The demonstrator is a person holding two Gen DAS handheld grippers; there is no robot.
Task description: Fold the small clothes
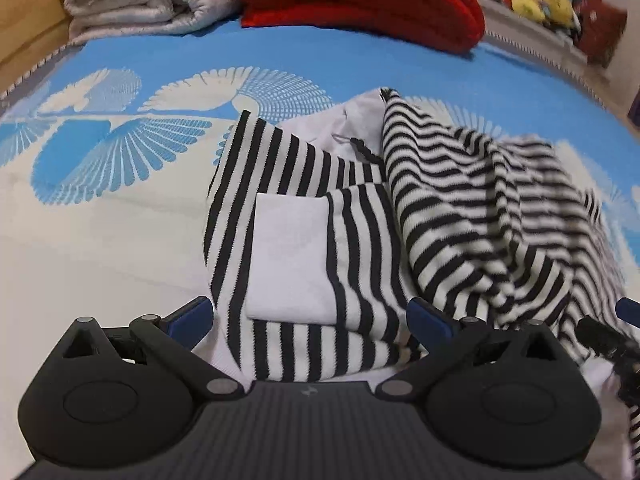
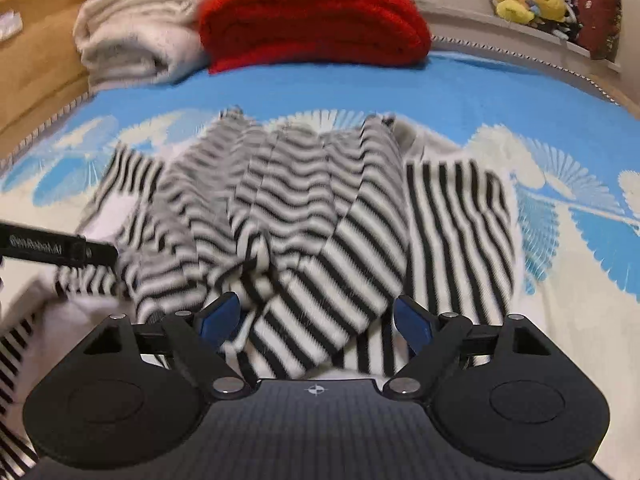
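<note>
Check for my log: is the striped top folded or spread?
Partly folded: the striped top has one bunched flap lying over its flat part; not neat.

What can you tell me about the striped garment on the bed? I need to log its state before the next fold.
The striped garment is a small black-and-white knit piece with a plain white patch pocket and a pale inner lining. It lies crumpled on the blue-and-white bedspread, one part folded over in rumpled waves. Both tools, left and right, stand open over its near edge, cloth between the fingers, not pinched.
</note>
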